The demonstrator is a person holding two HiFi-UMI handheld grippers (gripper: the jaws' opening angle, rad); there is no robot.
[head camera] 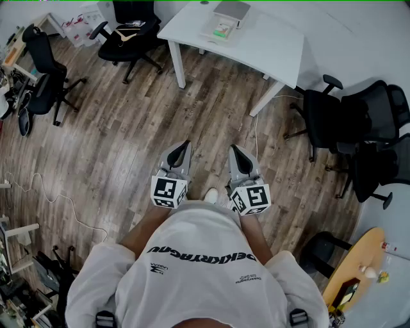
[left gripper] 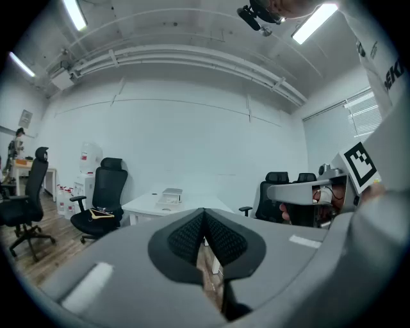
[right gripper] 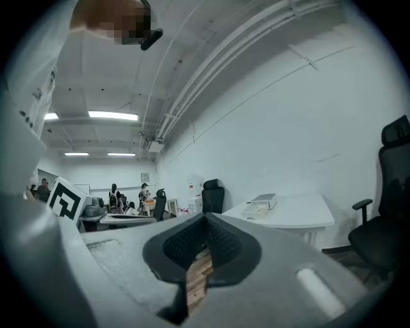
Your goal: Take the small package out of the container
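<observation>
On the white table (head camera: pixel 269 45) across the room lies a pale shallow container (head camera: pixel 222 27) with a small green-marked item in it, next to a flat grey box (head camera: pixel 232 9). The container shows small and far off in the left gripper view (left gripper: pixel 168 197) and the right gripper view (right gripper: pixel 259 205). My left gripper (head camera: pixel 184 146) (left gripper: pixel 204 214) and right gripper (head camera: pixel 234 149) (right gripper: pixel 205 220) are held side by side in front of my body, high over the wooden floor, both pointing toward that table. Both are shut with nothing between their pads.
Black office chairs stand left of the table (head camera: pixel 131 32), at the far left (head camera: pixel 41 73) and along the right wall (head camera: pixel 359 128). A cable (head camera: pixel 57 198) trails over the floor. A round wooden table (head camera: pixel 359 275) is at lower right. People stand far back (right gripper: pixel 115 195).
</observation>
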